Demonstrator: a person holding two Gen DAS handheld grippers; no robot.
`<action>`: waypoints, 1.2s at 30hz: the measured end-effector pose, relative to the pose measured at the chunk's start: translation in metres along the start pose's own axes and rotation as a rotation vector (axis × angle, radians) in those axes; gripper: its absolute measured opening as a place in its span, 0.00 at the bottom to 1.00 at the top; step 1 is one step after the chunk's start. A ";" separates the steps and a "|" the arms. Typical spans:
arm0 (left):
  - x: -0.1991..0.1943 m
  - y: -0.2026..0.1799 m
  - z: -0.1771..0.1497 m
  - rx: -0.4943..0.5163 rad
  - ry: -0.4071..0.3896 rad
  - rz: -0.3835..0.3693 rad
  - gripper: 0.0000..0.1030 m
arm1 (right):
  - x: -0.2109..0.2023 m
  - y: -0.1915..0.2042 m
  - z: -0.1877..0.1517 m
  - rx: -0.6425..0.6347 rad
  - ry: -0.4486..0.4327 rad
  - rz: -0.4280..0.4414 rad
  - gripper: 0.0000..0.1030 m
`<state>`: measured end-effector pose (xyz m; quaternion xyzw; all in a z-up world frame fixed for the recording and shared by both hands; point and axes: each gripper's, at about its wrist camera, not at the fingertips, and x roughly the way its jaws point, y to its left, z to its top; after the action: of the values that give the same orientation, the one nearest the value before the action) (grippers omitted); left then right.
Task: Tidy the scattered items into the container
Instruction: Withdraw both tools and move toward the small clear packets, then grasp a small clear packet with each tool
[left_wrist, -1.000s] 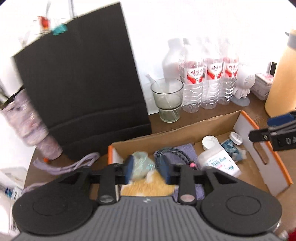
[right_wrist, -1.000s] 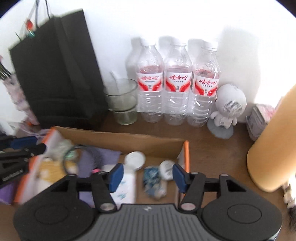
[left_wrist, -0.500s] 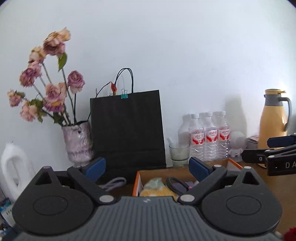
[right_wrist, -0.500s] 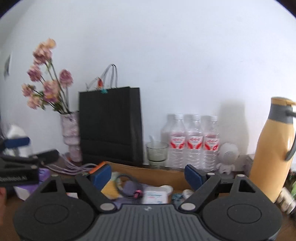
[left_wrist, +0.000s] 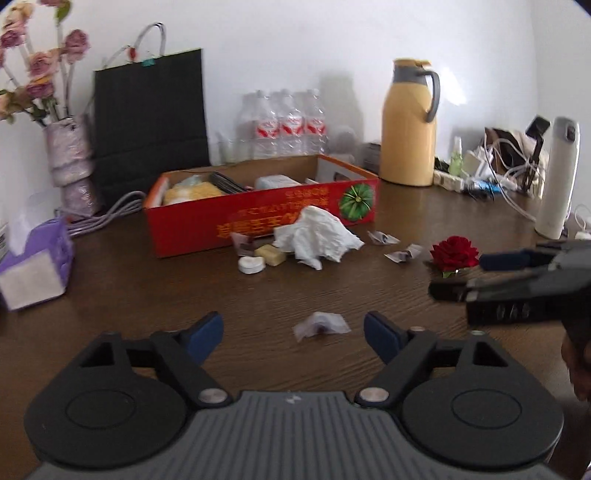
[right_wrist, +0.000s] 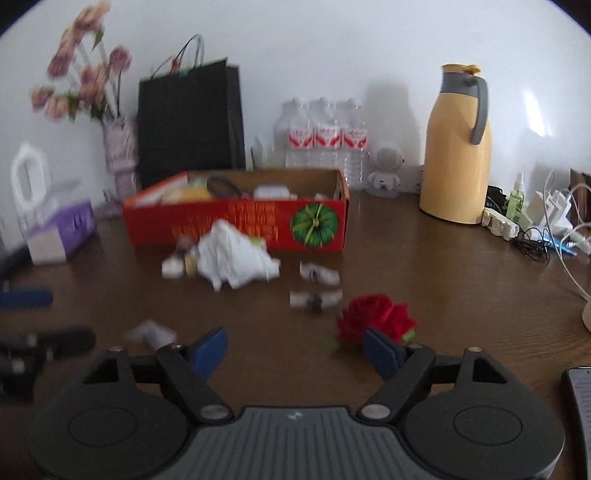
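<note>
Now both grippers have been pulled back from the red cardboard box (left_wrist: 258, 218) to the scattered bits. The left gripper (left_wrist: 293, 332) is open and empty, its jaws just narrowed, with a small crumpled wrapper (left_wrist: 320, 322) between the tips. The right gripper (right_wrist: 295, 349) is open too, also just narrowed, beside the red rose (right_wrist: 373, 319). Both could be picked next.

Wide-apart left tongs (left_wrist: 293, 330) above small crumpled wrapper (left_wrist: 320, 325) on table (left_wrist: 147, 295).
</note>
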<state>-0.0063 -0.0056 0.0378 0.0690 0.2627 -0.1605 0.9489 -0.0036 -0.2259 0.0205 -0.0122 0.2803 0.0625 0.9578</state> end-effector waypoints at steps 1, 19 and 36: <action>0.009 -0.001 0.004 -0.008 0.021 -0.003 0.71 | 0.004 0.000 -0.001 0.010 0.017 0.008 0.66; 0.060 -0.007 0.005 -0.059 0.143 -0.009 0.28 | 0.087 -0.008 0.041 -0.025 0.058 -0.035 0.49; 0.046 0.004 0.010 -0.141 0.094 0.032 0.14 | 0.062 -0.011 0.034 -0.043 0.096 0.035 0.22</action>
<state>0.0373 -0.0160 0.0229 0.0136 0.3167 -0.1229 0.9404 0.0679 -0.2278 0.0150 -0.0307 0.3247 0.0848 0.9415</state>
